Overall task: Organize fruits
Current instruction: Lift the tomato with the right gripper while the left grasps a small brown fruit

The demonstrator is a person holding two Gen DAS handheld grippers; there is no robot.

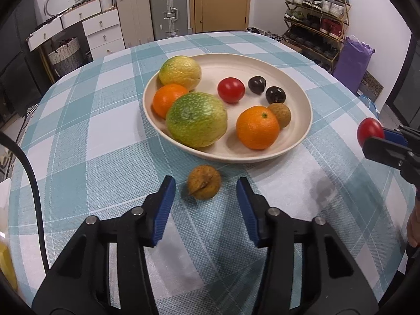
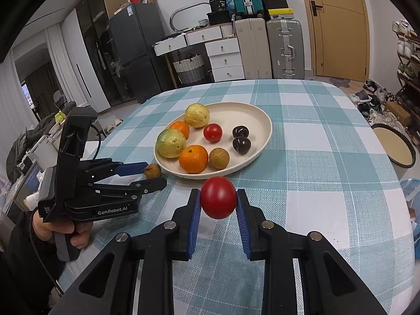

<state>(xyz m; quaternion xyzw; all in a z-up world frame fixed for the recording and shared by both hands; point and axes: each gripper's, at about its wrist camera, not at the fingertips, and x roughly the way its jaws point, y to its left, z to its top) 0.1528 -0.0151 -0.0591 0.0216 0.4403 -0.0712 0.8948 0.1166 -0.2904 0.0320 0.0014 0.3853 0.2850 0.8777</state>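
Both tongs are being used: the left gripper [image 1: 204,191] is being kept spread around a brown fruit [image 1: 204,185] lying on the tablecloth [image 1: 78,136] beside the plate [image 1: 302,89], untouched; the right gripper [image 2: 218,199] is pinching a red tomato [image 2: 218,197]. Eight fruits are already being held in the plate; these two are being left.
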